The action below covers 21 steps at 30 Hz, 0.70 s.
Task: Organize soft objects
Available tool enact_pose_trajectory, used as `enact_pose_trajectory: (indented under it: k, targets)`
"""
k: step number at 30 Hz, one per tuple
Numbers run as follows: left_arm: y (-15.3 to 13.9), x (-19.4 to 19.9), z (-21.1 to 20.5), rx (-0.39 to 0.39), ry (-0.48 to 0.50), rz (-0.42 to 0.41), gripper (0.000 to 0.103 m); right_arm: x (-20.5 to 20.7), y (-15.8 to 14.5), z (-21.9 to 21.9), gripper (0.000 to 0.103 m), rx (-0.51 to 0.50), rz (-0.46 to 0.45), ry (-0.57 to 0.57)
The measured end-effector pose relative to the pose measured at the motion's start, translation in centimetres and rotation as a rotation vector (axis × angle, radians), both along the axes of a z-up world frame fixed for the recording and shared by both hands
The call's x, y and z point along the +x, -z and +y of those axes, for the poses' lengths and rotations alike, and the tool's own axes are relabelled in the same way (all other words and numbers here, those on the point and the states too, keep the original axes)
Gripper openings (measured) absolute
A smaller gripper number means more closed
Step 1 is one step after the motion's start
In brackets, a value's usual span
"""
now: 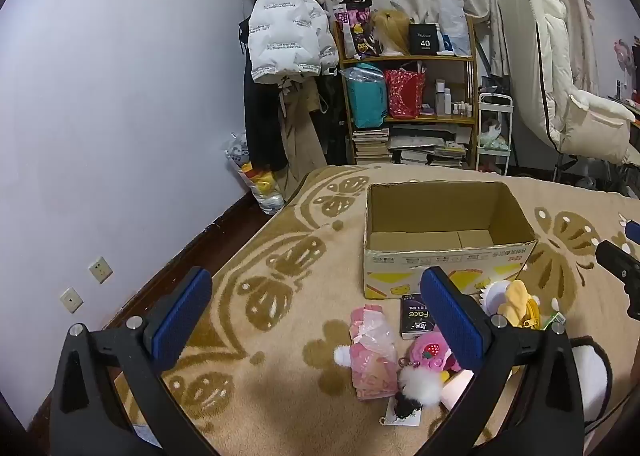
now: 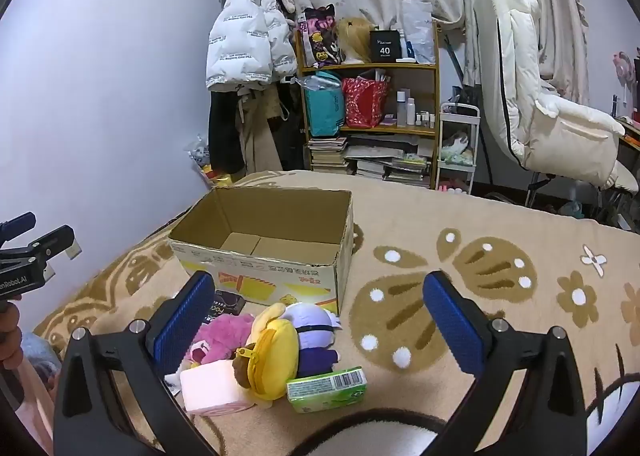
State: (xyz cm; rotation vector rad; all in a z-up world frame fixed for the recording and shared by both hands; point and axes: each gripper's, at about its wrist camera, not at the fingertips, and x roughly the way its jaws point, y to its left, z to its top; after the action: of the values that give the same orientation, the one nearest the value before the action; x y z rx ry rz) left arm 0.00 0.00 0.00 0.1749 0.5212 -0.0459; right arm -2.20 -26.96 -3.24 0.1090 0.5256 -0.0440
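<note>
An open, empty cardboard box (image 1: 448,244) stands on the patterned blanket; it also shows in the right wrist view (image 2: 264,256). In front of it lies a pile of soft things: a pink wrapped plush (image 1: 370,352), a pink strawberry toy (image 1: 430,352), a white pompom (image 1: 420,386), a yellow plush (image 2: 272,360), a pink plush (image 2: 224,336), a purple-and-white plush (image 2: 314,336). My left gripper (image 1: 316,320) is open and empty above the blanket, left of the pile. My right gripper (image 2: 320,324) is open and empty above the pile.
A black booklet (image 1: 414,316), a green packet (image 2: 326,390) and a pale pink block (image 2: 212,386) lie among the toys. A shelf (image 1: 408,88) with books, hanging coats (image 1: 284,36) and a white chair (image 2: 552,104) stand beyond the bed. The wall is at the left.
</note>
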Motion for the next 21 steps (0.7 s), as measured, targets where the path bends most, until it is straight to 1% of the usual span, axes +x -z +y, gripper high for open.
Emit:
enact_pose_trajectory:
  k: [9, 21]
  targets:
    - [0.02, 0.01, -0.06, 0.004, -0.011, 0.000, 0.103, 0.00, 0.01, 0.03, 0.103, -0.004, -0.004, -0.001]
    - [-0.01, 0.01, 0.00, 0.002, -0.001, 0.006, 0.103, 0.02, 0.08, -0.02, 0.103, 0.000, -0.004, -0.002]
